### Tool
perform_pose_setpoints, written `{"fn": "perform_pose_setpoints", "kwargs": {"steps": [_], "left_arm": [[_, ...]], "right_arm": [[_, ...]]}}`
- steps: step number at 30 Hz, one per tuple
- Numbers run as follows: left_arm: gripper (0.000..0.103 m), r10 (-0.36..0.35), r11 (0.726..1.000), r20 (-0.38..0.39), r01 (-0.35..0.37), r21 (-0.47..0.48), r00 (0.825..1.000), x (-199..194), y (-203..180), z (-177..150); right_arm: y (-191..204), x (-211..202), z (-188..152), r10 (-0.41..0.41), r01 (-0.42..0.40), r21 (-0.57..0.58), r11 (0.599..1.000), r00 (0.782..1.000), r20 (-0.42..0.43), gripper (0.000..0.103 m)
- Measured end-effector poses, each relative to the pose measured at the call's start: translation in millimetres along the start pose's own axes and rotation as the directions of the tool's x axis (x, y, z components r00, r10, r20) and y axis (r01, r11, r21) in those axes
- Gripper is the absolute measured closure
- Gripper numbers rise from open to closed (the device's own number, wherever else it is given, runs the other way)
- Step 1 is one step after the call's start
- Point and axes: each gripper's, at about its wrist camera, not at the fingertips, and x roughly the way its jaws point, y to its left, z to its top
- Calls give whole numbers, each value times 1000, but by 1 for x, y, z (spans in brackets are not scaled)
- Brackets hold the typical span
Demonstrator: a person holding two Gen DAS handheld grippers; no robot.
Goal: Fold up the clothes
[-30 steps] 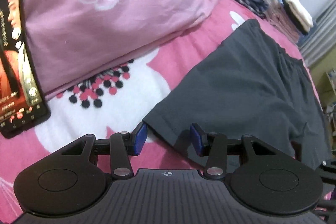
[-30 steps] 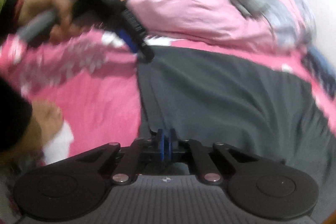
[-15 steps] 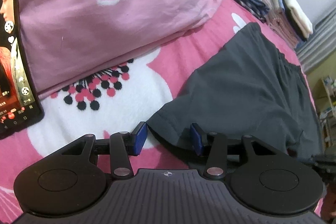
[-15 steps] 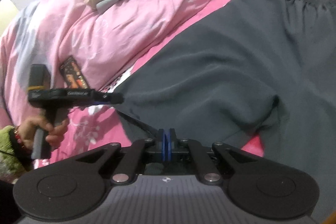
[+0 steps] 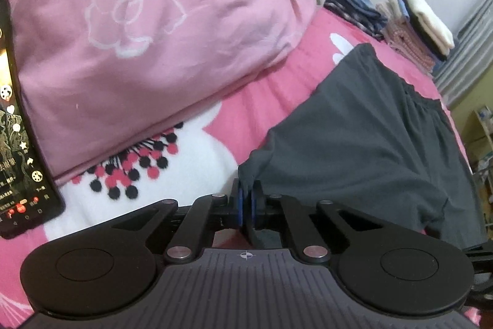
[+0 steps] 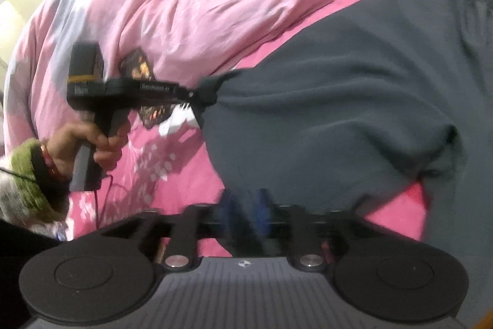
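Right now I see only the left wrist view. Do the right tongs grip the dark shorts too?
Observer: No. The right tongs have just been opening, and their pads stand apart at the hem of the dark shorts. Blur hides whether cloth lies between them.
Operator: Does anything hang from my left handle?
Observer: Yes, a thin red cable hangs below the left hand that holds it.

A pink flowered bed (image 5: 277, 88) carries dark grey shorts (image 5: 369, 137), a pink quilt (image 5: 138, 36), a phone (image 5: 18, 144) and folded clothes (image 5: 413, 30).
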Motion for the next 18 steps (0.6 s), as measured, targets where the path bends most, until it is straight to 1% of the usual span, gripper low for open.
{"fn": "perform_pose_setpoints", "kwargs": {"steps": [1,2,4,5,7,9,11,13,14,15,16,17,18], "left_arm": [[101,5,1000,-1,-5,-1,1000,1,1,0],[101,10,1000,-3,-10,-1,1000,2,3,1],[101,18,1000,-3,-18,0,1000,4,4,1],[101,23,1000,-2,-23,2,1000,5,5,1],[100,27,1000,-1,-27,2,1000,4,4,0],[100,29,1000,1,-29,0,1000,3,4,-1],[101,28,1000,3,-28,-3,1000,1,3,-2],[101,25,1000,4,-25,-16,1000,-1,4,-2],[101,24,999,4,-24,-22,1000,-3,4,-2],[101,22,999,4,-22,-30,1000,-4,5,-2],[101,20,999,4,-20,-41,1000,-5,5,-2],[101,18,998,3,-17,-54,1000,-6,6,-1],[101,13,997,0,-12,-72,1000,-9,7,-1]], "right_arm": [[-6,-6,-2,11,-12,48,999,1000,21,58],[-16,-11,-5,25,-28,117,993,999,33,58],[-37,-21,-11,48,-62,254,965,997,58,58],[-47,-24,-16,43,-61,320,945,997,62,58],[-68,-23,-29,28,-49,447,893,998,53,57],[-82,-14,-42,34,-47,541,839,999,33,57],[-87,-3,-49,66,-84,587,805,996,51,57],[-83,8,-50,95,-116,591,799,993,66,58],[-81,14,-50,110,-132,592,795,991,73,61],[-77,21,-50,133,-148,584,798,989,68,68],[-74,27,-50,142,-143,580,802,989,47,75],[-70,32,-50,151,-139,575,806,988,26,96],[-67,37,-50,159,-134,570,811,987,7,102]]}}
